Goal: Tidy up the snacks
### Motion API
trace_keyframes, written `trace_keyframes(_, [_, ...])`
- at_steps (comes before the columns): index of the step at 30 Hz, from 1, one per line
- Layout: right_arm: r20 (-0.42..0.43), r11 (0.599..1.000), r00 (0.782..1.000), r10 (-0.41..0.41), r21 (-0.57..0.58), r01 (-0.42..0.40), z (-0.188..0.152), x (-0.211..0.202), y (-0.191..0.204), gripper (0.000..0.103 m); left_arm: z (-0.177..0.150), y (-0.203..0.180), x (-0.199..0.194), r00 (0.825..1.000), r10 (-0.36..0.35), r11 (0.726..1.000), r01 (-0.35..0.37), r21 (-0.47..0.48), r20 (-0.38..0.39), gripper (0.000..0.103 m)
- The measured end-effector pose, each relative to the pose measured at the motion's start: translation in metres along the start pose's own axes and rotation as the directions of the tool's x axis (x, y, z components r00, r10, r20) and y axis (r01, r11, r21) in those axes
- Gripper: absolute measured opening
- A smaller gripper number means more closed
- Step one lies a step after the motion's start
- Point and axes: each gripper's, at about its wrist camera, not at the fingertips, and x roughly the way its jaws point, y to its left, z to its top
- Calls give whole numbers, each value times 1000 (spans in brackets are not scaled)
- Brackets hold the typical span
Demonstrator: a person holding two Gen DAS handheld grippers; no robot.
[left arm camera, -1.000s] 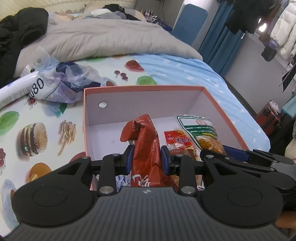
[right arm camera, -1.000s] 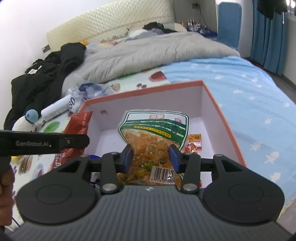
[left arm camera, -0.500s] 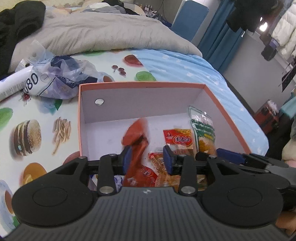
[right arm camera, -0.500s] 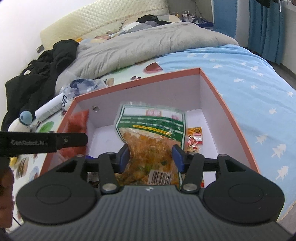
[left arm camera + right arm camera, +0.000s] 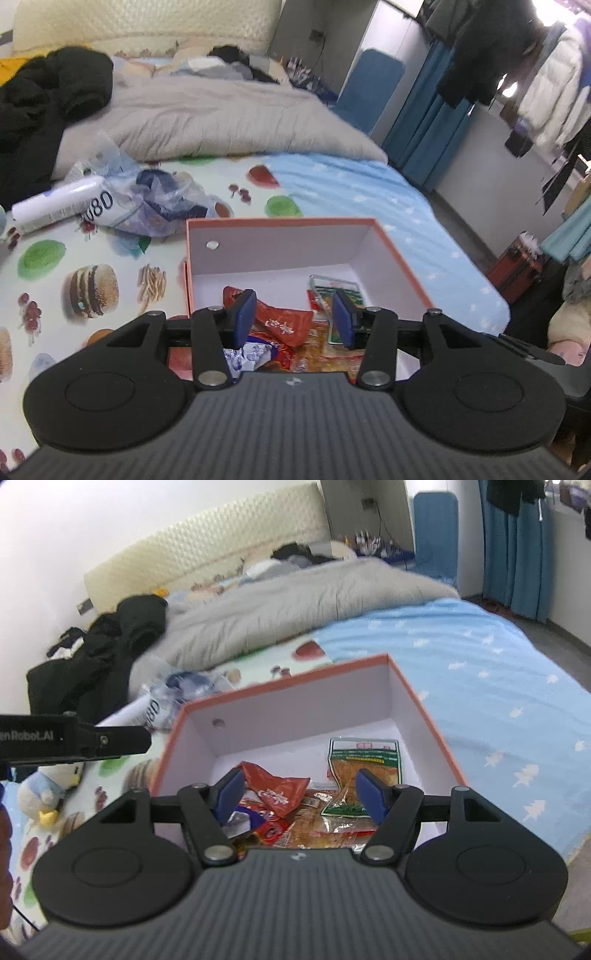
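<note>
An orange-rimmed box [image 5: 280, 221] with a white inside sits on the bed; it also shows in the right wrist view [image 5: 288, 681]. Inside lie a red snack bag [image 5: 284, 321], a green-and-orange snack bag [image 5: 334, 290] and several small packets. In the right wrist view the red bag [image 5: 279, 786] lies left of the green-and-orange bag [image 5: 365, 764]. My left gripper [image 5: 295, 319] is open and empty above the box's near side. My right gripper [image 5: 301, 792] is open and empty, also above the near side.
A crumpled plastic bag [image 5: 162, 206] and a white tube [image 5: 55, 208] lie on the food-print sheet left of the box. A grey duvet [image 5: 207, 118] and black clothes [image 5: 48, 96] lie behind. A plush toy [image 5: 48, 786] sits at the left. The bed edge is on the right.
Both grippers opened and let go: the red bag and the green-and-orange bag dropped into the box. Both grippers then drew back and up.
</note>
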Motion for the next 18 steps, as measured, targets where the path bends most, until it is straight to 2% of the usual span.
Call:
trace_keyframes(5, [61, 1000, 998, -4, 13, 3, -3, -45, 7, 69, -11, -12, -52, 998, -15, 1000, 14, 20, 55, 52])
trace_keyframes(11, [129, 1000, 992, -3, 1, 3, -11, -95, 19, 69, -31, -16, -109, 993, -36, 999, 36, 2, 109, 54])
trace_keyframes(18, [173, 1000, 985, -9, 9, 8, -27, -143, 33, 69, -59, -19, -157, 989, -56, 998, 54, 13, 134, 54])
